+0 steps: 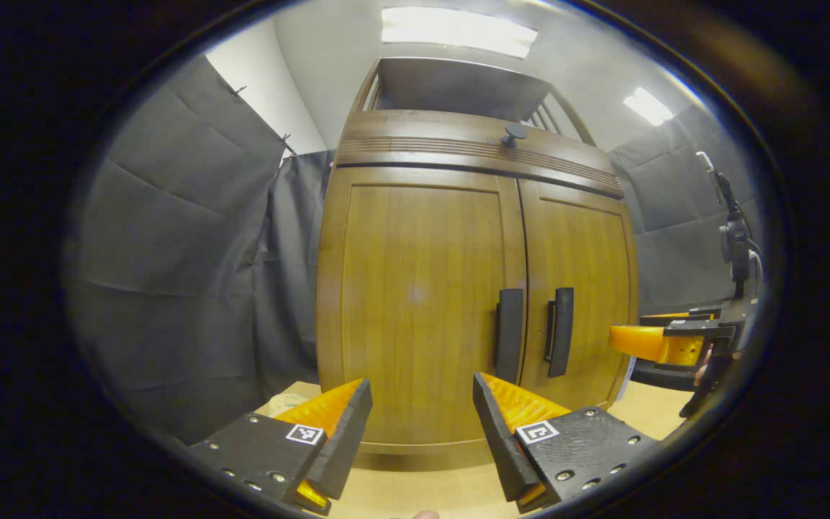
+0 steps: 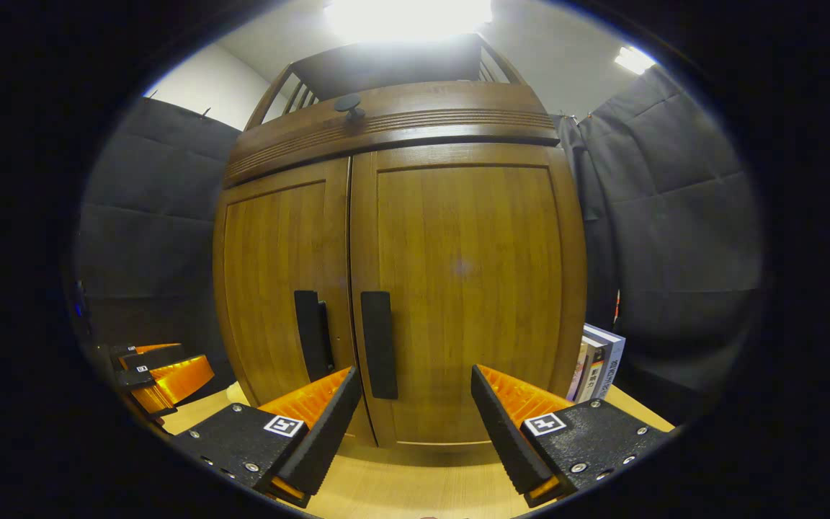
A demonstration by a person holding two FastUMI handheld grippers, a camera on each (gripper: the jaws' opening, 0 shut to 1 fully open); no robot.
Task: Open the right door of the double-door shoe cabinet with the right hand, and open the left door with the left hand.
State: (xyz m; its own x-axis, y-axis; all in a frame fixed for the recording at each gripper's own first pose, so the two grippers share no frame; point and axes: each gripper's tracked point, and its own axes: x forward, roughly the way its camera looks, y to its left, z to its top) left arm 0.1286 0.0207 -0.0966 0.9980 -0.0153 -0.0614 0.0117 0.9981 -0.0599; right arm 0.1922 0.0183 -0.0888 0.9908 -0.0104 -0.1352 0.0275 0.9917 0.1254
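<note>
standing at the lower right of the right gripper view, a few books (image 2: 597, 364) sit upright just beside the cabinet's right side, on the light wooden surface (image 2: 415, 490) that carries the cabinet. grey padded panels (image 1: 170, 238) close off the space behind and to both sides. nothing lies between either gripper and the doors.

the shoe cabinet (image 1: 458, 288) fills the centre of the left gripper view: brown wood with vertical grain, a ribbed band across the top, and a small dark knob (image 1: 513, 133) above that band. both doors are closed. the left door (image 1: 418, 295) and right door (image 1: 577, 281) meet at a centre seam, each with a dark vertical handle next to it: left handle (image 1: 509, 334), right handle (image 1: 560, 331).

the left gripper (image 1: 422, 418), at the bottom of its own view, has its fingers spread wide, with nothing between them, facing the left door. the right gripper (image 2: 411, 407) is likewise spread wide and empty, with the right handle just above its left finger in the frame.
</note>
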